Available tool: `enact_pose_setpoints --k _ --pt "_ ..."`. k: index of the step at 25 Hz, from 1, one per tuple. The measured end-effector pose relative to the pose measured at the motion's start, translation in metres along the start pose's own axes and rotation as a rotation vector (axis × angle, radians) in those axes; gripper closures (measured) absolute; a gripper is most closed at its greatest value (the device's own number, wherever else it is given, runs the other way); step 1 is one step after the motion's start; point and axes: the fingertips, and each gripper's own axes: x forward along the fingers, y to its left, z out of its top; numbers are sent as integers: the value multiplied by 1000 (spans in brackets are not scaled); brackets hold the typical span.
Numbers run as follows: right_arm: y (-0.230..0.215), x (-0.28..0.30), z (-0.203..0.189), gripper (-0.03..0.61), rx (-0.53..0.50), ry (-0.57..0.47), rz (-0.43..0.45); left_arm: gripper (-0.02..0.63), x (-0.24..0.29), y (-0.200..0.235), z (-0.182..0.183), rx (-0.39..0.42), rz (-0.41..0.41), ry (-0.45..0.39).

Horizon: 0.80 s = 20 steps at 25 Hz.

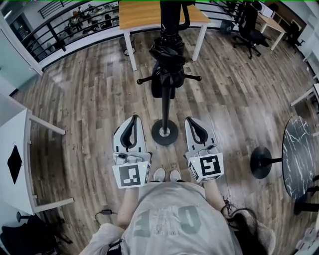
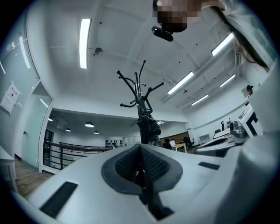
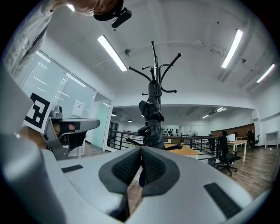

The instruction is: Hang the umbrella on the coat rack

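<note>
A black coat rack (image 1: 165,107) stands on the wooden floor straight ahead, its round base (image 1: 164,132) just beyond my grippers. The folded black umbrella (image 1: 168,62) hangs against the pole below the upper hooks. My left gripper (image 1: 132,118) and right gripper (image 1: 192,119) are side by side, level, short of the rack and touching nothing; both are shut and empty. In the left gripper view the jaws (image 2: 140,146) meet with the rack (image 2: 139,94) and umbrella (image 2: 149,129) behind them. The right gripper view shows its closed gripper (image 3: 141,148) below the umbrella (image 3: 152,118) and rack (image 3: 155,76).
A wooden table (image 1: 149,15) stands behind the rack, with an office chair (image 1: 251,27) at the back right. A round dark marble table (image 1: 299,154) and a black pedestal base (image 1: 261,162) are to the right. A white desk (image 1: 15,159) is on the left. The person's shoes (image 1: 167,175) are near the base.
</note>
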Motion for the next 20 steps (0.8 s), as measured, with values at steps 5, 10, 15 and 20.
enact_pose_setpoints --k 5,10,15,20 --pt "1 2 3 548 -23 -2 8 589 3 0 0 -3 -5 3" --pt "-3 5 -2 548 -28 10 -5 589 6 -1 -6 -15 -20 12" --pt "-3 3 -1 548 -21 20 -6 589 6 -5 -5 -30 -38 21" --pt "-4 4 5 548 -16 10 -21 589 9 -4 -2 -26 -48 15"
